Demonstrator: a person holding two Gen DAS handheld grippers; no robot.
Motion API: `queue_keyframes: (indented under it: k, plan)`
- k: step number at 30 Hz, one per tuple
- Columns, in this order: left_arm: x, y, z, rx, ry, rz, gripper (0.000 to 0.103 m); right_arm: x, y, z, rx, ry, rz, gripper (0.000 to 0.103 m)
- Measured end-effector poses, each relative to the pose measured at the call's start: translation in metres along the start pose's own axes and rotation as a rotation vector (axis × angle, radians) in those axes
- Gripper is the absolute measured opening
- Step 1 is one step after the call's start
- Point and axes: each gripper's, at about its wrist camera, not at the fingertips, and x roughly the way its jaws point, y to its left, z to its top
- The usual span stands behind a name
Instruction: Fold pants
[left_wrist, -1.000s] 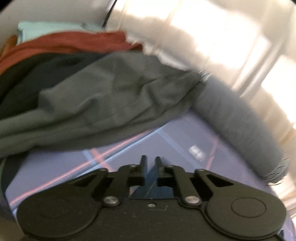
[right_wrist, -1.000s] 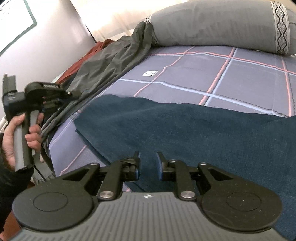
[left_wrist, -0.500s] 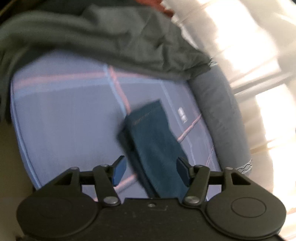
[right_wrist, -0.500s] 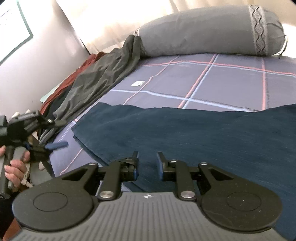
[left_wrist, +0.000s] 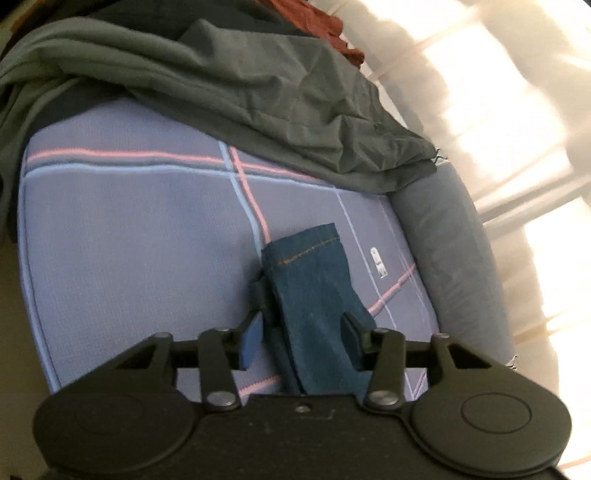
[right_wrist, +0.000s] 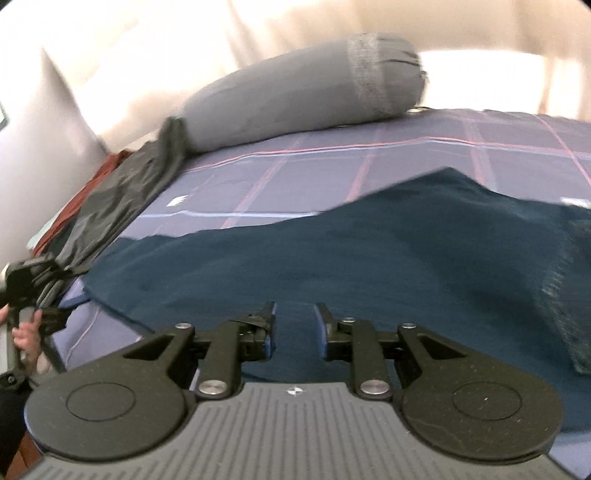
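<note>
Dark blue jeans lie spread across the plaid bed sheet. In the left wrist view one leg end with its stitched hem runs between my left gripper's wide-apart fingers; the pads do not squeeze it. In the right wrist view, that left gripper sits at the jeans' left end, held by a hand. My right gripper hovers low over the middle of the denim. Its jaws are opening, and nothing is pinched between them.
A grey bolster pillow lies along the far side of the bed. A heap of grey, dark and rust-red clothes covers the left end of the sheet. A small white label lies near the bolster. Bright curtains hang behind.
My left gripper went from shut to wide open, rolled, and dropped over the jeans' leg end. The right gripper slid right along the denim and its jaws parted a little.
</note>
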Motion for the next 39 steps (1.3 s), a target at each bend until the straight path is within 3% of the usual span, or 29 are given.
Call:
queue_keyframes:
  k: [10, 15, 24, 25, 34, 39]
  plan:
    - [0.003, -0.01, -0.003, 0.027, -0.02, -0.002, 0.103, -0.012, -0.014, -0.002, 0.036, -0.052, -0.035, 0.041]
    - [0.008, -0.012, -0.013, 0.133, -0.055, 0.032, 0.103, -0.022, -0.029, -0.006, 0.083, -0.065, -0.068, 0.041]
    - [0.017, -0.022, -0.013, 0.15, -0.082, 0.086, 0.103, -0.028, -0.036, -0.011, 0.098, -0.074, -0.083, 0.041]
    - [0.018, -0.025, -0.013, 0.156, -0.078, 0.087, 0.099, -0.029, -0.037, -0.011, 0.099, -0.078, -0.083, 0.041]
    - [-0.031, -0.106, -0.039, 0.283, -0.097, -0.193, 0.097, -0.018, -0.058, -0.019, 0.156, -0.031, -0.13, 0.043]
    - [-0.048, -0.168, -0.083, 0.396, 0.008, -0.367, 0.097, -0.027, -0.062, -0.024, 0.192, -0.068, -0.089, 0.044]
